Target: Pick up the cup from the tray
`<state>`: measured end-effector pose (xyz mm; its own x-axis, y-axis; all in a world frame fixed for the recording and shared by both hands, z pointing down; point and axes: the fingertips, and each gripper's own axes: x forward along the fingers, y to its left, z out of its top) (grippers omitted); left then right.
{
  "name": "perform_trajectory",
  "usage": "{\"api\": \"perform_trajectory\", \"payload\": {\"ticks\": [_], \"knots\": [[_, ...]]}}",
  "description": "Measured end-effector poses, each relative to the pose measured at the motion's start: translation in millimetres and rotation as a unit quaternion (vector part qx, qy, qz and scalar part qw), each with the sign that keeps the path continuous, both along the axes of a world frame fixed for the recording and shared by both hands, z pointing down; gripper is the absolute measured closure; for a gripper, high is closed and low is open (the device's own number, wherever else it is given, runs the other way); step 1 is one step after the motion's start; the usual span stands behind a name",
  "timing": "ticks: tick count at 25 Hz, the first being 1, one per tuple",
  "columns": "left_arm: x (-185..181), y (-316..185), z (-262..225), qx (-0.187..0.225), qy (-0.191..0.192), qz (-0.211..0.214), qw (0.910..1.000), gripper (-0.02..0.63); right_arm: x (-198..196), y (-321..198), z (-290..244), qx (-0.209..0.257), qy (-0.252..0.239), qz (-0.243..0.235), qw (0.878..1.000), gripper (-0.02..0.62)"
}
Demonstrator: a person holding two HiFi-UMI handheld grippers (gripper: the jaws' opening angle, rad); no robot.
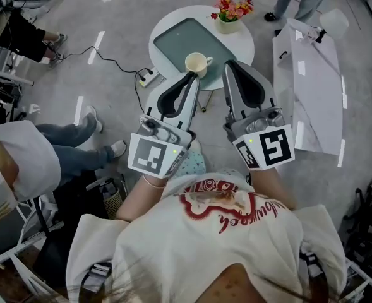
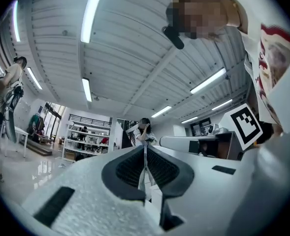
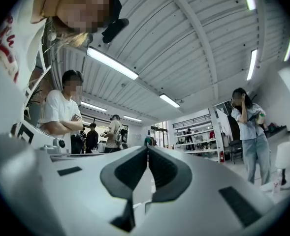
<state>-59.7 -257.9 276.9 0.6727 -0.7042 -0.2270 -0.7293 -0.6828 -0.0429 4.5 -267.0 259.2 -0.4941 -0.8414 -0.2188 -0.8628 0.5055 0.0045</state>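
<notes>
The cup [image 1: 198,62] stands upright on the tray [image 1: 179,40], at about 5 o'clock on it, close to the near edge, with its handle turned toward 3 o'clock. The tray lies on a round white table [image 1: 246,43], and a pot of flowers [image 1: 231,11] stands at the table's 1 o'clock.

The left gripper [image 1: 191,77] is held out in front of the person with its tip at about 8 o'clock from the cup. Its fingers are pressed together with nothing between them, as the left gripper view shows [image 2: 145,157]. The right gripper [image 1: 230,67] lies alongside it, with its tip at 3 o'clock from the cup. Its fingers are also closed tight and empty [image 3: 147,154]. From the head view the cup shows in the gap between the two tips, and neither one touches it. Both gripper views look up past the fingers at a ribbed ceiling [image 2: 135,43] with strip lights.

A white marbled board [image 1: 309,100] stands at 3 o'clock from the table. A power strip [image 1: 146,77] lies on the floor at the table's 8 o'clock.
</notes>
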Motion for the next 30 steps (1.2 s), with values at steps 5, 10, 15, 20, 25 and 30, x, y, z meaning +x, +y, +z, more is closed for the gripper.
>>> {"api": "perform_trajectory", "payload": {"ticks": [5, 10, 15, 20, 25, 30], "knots": [[-5.8, -37.3, 6.1, -0.004, -0.001, 0.005, 1.0, 0.58, 0.3, -34.1, 12.7, -0.02, 0.003, 0.016, 1.0, 0.566], [-14.2, -67.8, 23.6, -0.011, -0.002, -0.008, 0.9999, 0.578, 11.5, -62.8, 46.8, -0.026, 0.026, 0.026, 0.999, 0.566], [-14.9, -81.4, 48.6, -0.045, 0.001, -0.021, 0.9988, 0.578, 24.8, -101.8, 168.2, -0.095, 0.125, 0.036, 0.987, 0.563], [-20.5, -88.2, 85.4, -0.082, -0.007, -0.035, 0.996, 0.58, 27.6, -142.8, 289.4, -0.195, 0.166, 0.017, 0.967, 0.459], [-22.3, -94.1, 113.8, -0.096, -0.018, -0.037, 0.9945, 0.578, 20.7, -178.0, 342.9, -0.216, 0.23, -0.005, 0.949, 0.453], [-24.0, -95.5, 128.9, -0.111, -0.025, -0.042, 0.9926, 0.578, 13.0, -192.4, 355.0, -0.21, 0.273, -0.024, 0.938, 0.454]]}}
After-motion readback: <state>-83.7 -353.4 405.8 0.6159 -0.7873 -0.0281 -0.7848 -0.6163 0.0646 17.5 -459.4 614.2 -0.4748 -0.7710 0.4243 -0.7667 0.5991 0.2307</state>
